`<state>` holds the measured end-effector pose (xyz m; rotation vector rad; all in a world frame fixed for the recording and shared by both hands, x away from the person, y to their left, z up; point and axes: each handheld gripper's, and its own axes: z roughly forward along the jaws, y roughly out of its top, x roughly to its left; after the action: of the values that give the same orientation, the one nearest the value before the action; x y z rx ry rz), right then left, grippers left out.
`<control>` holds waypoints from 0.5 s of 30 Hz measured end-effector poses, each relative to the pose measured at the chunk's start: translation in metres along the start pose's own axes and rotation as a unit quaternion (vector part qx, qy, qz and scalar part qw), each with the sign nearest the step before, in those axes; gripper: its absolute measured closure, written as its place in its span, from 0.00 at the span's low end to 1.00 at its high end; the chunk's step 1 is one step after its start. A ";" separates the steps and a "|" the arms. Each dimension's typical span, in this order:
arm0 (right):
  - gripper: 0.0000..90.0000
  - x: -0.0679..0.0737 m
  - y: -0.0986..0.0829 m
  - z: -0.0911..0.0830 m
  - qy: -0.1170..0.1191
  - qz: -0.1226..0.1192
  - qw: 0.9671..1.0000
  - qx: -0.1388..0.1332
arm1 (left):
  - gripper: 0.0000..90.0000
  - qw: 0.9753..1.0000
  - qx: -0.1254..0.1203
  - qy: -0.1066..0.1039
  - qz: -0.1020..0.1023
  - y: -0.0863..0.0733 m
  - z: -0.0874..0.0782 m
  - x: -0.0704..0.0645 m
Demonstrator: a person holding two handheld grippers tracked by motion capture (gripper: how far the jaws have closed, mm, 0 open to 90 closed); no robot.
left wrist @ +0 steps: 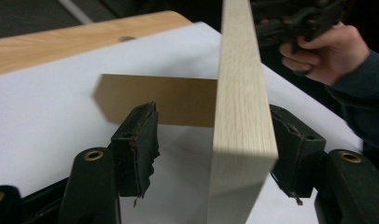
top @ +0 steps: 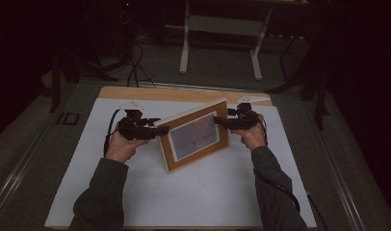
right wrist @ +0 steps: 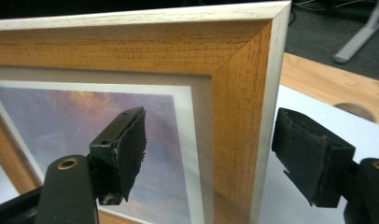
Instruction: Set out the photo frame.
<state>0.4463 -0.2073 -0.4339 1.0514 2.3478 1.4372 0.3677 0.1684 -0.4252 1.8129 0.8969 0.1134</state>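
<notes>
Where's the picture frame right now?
In the high view the picture frame stands upright mid-table on the white sheet, between the left gripper and the right gripper.

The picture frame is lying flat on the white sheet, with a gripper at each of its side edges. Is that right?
Not quite. The picture frame is not lying flat: the high view shows it standing upright on its lower edge on the white sheet. The rest holds: the left gripper and the right gripper are each at one side edge.
</notes>
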 end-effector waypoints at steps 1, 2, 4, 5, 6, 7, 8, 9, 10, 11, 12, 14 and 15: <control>0.28 -0.002 -0.002 0.003 0.005 0.006 1.000 0.002 | 0.47 1.000 -0.017 0.023 -0.004 -0.007 -0.007 -0.007; 0.28 -0.002 -0.002 0.003 0.005 0.006 1.000 0.002 | 0.48 1.000 -0.017 0.023 -0.004 -0.007 -0.007 -0.007; 0.28 -0.004 -0.004 0.005 0.009 0.010 1.000 0.002 | 0.53 0.998 -0.024 0.059 -0.007 -0.015 -0.012 -0.015; 0.28 -0.005 -0.005 0.006 0.018 0.017 1.000 -0.001 | 0.59 0.996 -0.039 0.073 -0.015 -0.025 -0.017 -0.019; 0.28 -0.005 -0.005 0.006 0.018 0.017 1.000 -0.001 | 0.60 0.996 -0.039 0.073 -0.015 -0.025 -0.017 -0.019; 0.29 -0.007 -0.007 0.006 0.024 0.023 0.999 -0.003 | 0.65 0.996 -0.055 0.068 -0.029 -0.033 -0.018 -0.022; 0.29 -0.007 -0.007 0.006 0.024 0.023 0.999 -0.003 | 0.67 0.996 -0.055 0.068 -0.029 -0.033 -0.018 -0.022; 0.29 -0.007 -0.008 0.007 0.029 0.027 0.999 -0.003 | 0.69 0.995 -0.063 0.074 -0.031 -0.038 -0.017 -0.026; 0.29 -0.007 -0.008 0.007 0.029 0.027 0.999 -0.003 | 0.72 0.995 -0.063 0.074 -0.031 -0.038 -0.017 -0.026; 0.30 -0.008 -0.010 0.007 0.031 0.027 0.999 -0.002 | 0.73 0.994 -0.061 0.085 -0.021 -0.041 -0.015 -0.031; 0.30 -0.008 -0.010 0.007 0.031 0.027 0.999 -0.002 | 0.74 0.994 -0.061 0.085 -0.021 -0.041 -0.015 -0.031; 0.34 -0.009 -0.011 0.007 0.029 0.030 0.999 -0.003 | 0.77 0.993 -0.059 0.099 -0.018 -0.043 -0.012 -0.036; 0.37 -0.011 -0.012 0.005 0.029 0.033 0.999 -0.006 | 0.78 0.992 -0.060 0.109 -0.011 -0.045 -0.011 -0.039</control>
<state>0.4510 -0.2140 -0.4492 1.1088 2.3623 1.5220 0.3119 0.1598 -0.4454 1.7004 1.0411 0.3489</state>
